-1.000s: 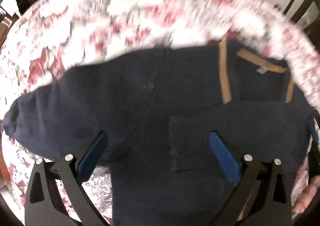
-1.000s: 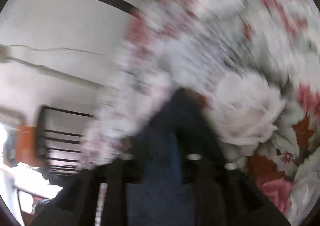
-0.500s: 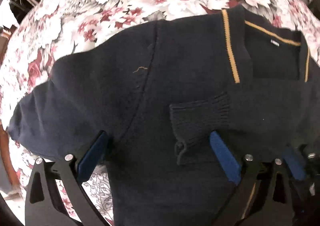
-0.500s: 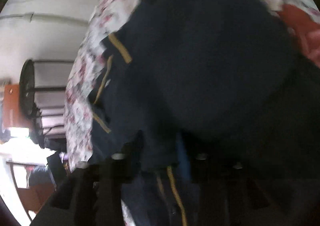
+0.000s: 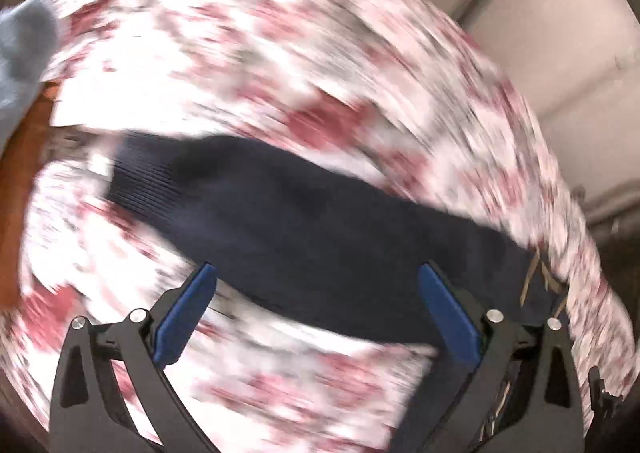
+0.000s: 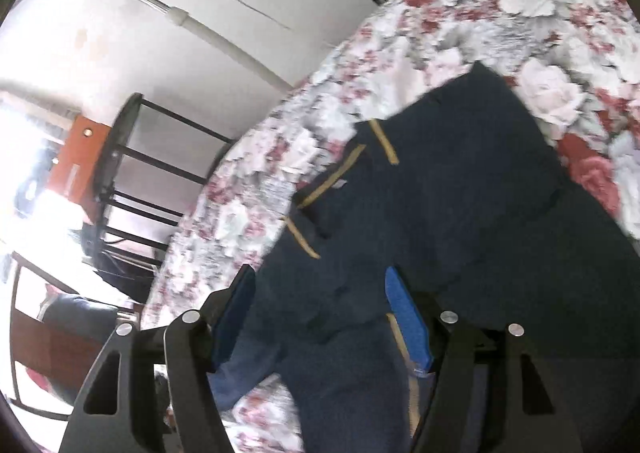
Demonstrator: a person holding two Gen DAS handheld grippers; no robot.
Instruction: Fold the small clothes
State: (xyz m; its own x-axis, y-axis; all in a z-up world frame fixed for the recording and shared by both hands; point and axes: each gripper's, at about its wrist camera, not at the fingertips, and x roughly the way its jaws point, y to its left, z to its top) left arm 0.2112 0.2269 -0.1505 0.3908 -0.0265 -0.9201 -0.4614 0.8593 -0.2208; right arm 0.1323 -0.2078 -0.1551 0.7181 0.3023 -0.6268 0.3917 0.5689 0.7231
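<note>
Navy knit sweater with mustard trim (image 6: 460, 189) on floral cloth (image 6: 460, 25); left gripper (image 5: 316, 309) and right gripper (image 6: 320, 313) spread, empty. Loose sleeve (image 5: 280, 221) may unfold.

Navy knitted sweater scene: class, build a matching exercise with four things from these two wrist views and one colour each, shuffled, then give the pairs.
Things:
1. knitted sweater
2. stripes at the sweater's collar
3. gripper finger pads
4. flowered table cover

Colours:
A. mustard yellow
B. red, pink and white
C. navy
D. bright blue

Pairs: 1-C, 2-A, 3-D, 4-B
</note>
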